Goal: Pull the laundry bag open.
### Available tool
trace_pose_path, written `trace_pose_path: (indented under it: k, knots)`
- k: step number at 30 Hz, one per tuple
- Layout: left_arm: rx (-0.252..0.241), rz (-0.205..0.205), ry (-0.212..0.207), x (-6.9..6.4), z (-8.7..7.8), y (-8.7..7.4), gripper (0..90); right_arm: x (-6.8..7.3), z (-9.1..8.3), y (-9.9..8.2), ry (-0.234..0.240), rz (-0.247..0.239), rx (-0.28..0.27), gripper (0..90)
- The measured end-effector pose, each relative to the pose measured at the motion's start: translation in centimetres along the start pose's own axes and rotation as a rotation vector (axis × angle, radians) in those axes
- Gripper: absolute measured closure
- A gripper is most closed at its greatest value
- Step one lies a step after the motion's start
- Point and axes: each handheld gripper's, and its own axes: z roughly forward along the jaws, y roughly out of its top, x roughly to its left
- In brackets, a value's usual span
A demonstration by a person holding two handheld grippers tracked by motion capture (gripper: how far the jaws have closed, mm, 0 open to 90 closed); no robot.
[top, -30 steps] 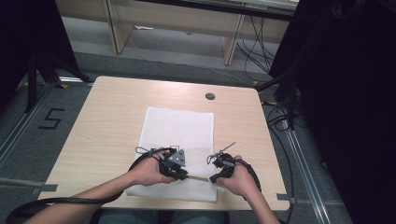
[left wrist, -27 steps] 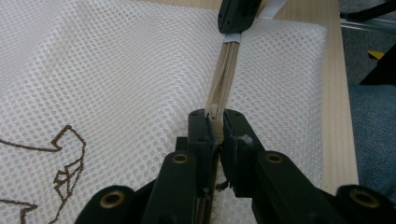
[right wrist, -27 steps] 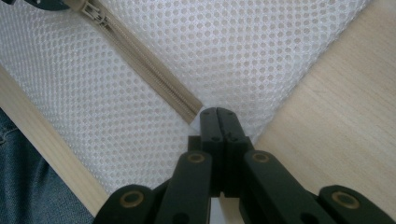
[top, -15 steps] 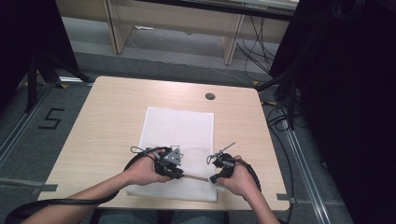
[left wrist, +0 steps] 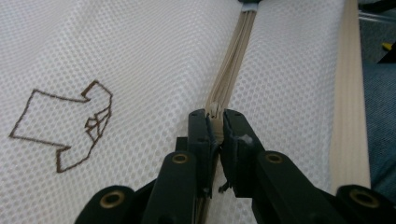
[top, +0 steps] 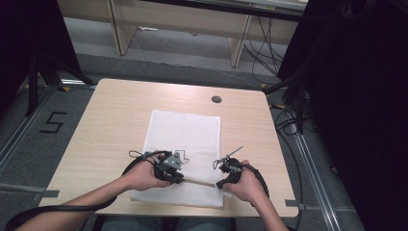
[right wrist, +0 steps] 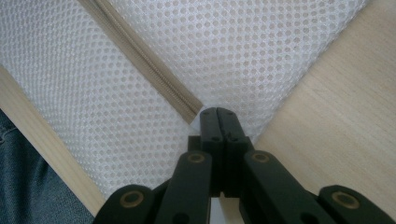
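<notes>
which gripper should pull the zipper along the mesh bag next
Left, probably. The left gripper is shut on the zipper pull, with the beige zipper running straight ahead. The right gripper pinches the mesh bag at the zipper's end, anchoring it.

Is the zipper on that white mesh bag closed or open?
Closed, where visible: the beige zipper teeth meet ahead of the left gripper, which pinches its pull on the mesh bag.
</notes>
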Motion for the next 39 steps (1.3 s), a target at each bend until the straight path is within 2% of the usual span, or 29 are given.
trace_pose_path:
  k: [1, 2, 3, 5, 8, 10, 12, 13, 14, 15, 16, 20, 22, 23, 24, 28, 29, 31, 34, 35, 36, 37, 39]
  knots:
    - [-0.003, -0.014, -0.001, 0.0, 0.0, -0.1, 81.8, -0.1, 0.1, 0.0, -0.007, -0.017, -0.013, 90.0]
    - [-0.008, 0.001, -0.001, 0.1, -0.2, -0.1, 81.8, -0.1, 0.1, 0.0, -0.007, -0.015, -0.013, 90.0]
    - [-0.013, -0.017, -0.002, -0.1, -0.2, -0.1, 81.8, -0.1, 0.1, 0.0, -0.005, -0.011, -0.012, 90.0]
    - [-0.008, 0.007, 0.003, -0.1, -0.3, 0.0, 81.8, -0.1, 0.0, 0.0, -0.004, -0.013, -0.011, 90.0]
    - [-0.007, 0.0, -0.003, -0.1, -0.3, -0.1, 81.8, -0.1, 0.1, 0.0, -0.003, -0.017, -0.011, 90.0]
    - [0.019, 0.019, 0.016, -0.1, -0.3, -0.2, 81.8, -0.2, 0.1, 0.0, -0.005, -0.025, -0.016, 90.0]
    - [0.019, 0.012, 0.008, 0.0, -0.5, -0.4, 81.8, -0.2, 0.1, 0.0, -0.004, -0.022, -0.016, 90.0]
    - [0.004, -0.01, 0.0, 0.0, -0.6, -0.5, 81.8, -0.2, 0.1, 0.0, -0.003, -0.022, -0.016, 90.0]
    - [-0.004, -0.006, -0.005, 0.2, -0.8, -0.5, 81.8, -0.2, 0.1, 0.0, -0.003, -0.02, -0.015, 90.0]
    - [-0.016, -0.03, -0.012, 0.1, -0.8, -0.6, 81.8, -0.2, 0.1, 0.0, -0.002, -0.021, -0.015, 90.0]
    - [-0.012, -0.009, -0.005, 0.2, -0.8, -0.5, 81.8, -0.2, 0.1, 0.0, -0.002, -0.02, -0.016, 90.0]
    - [-0.005, -0.001, -0.003, 0.1, -0.7, -0.6, 81.8, -0.2, 0.1, 0.0, -0.004, -0.022, -0.016, 90.0]
    - [0.015, 0.017, 0.012, 0.2, -0.8, -0.7, 81.8, 0.0, 0.0, -0.1, -0.002, 0.002, -0.009, 90.0]
    - [0.004, -0.006, 0.003, 0.2, -0.8, -0.8, 81.8, 0.0, 0.0, -0.1, 0.0, 0.006, -0.007, 90.0]
    - [-0.003, -0.008, -0.002, 0.3, -0.9, -0.8, 81.8, -0.1, 0.0, -0.1, -0.003, -0.006, -0.013, 90.0]
    - [-0.002, 0.004, 0.003, 0.2, -0.9, -0.8, 81.8, 0.0, 0.0, -0.1, 0.002, 0.006, -0.011, 90.0]
    - [-0.003, 0.002, 0.001, 0.2, -0.9, -0.8, 81.8, -0.1, 0.1, -0.1, -0.003, -0.008, -0.014, 90.0]
    - [0.017, 0.016, 0.017, 0.2, -1.0, -0.9, 81.8, -0.1, 0.0, -0.1, -0.002, -0.003, -0.011, 90.0]
    - [-0.003, -0.024, 0.002, 0.3, -1.4, -1.1, 81.8, 0.0, 0.0, -0.1, 0.0, 0.003, -0.008, 90.0]
    - [0.003, 0.0, 0.015, 0.4, -1.6, -1.2, 81.8, -0.1, 0.0, -0.1, 0.001, 0.003, -0.008, 90.0]
    - [0.011, -0.01, 0.024, 0.4, -1.7, -1.3, 81.8, -0.2, 0.1, -0.1, -0.003, -0.011, -0.017, 90.0]
    - [0.015, 0.0, 0.031, 0.5, -1.8, -1.4, 81.8, -0.2, 0.1, -0.1, -0.003, -0.008, -0.016, 90.0]
    - [-0.006, -0.035, 0.011, 0.7, -1.9, -1.7, 81.8, -0.2, 0.1, 0.0, -0.003, -0.014, -0.016, 90.0]
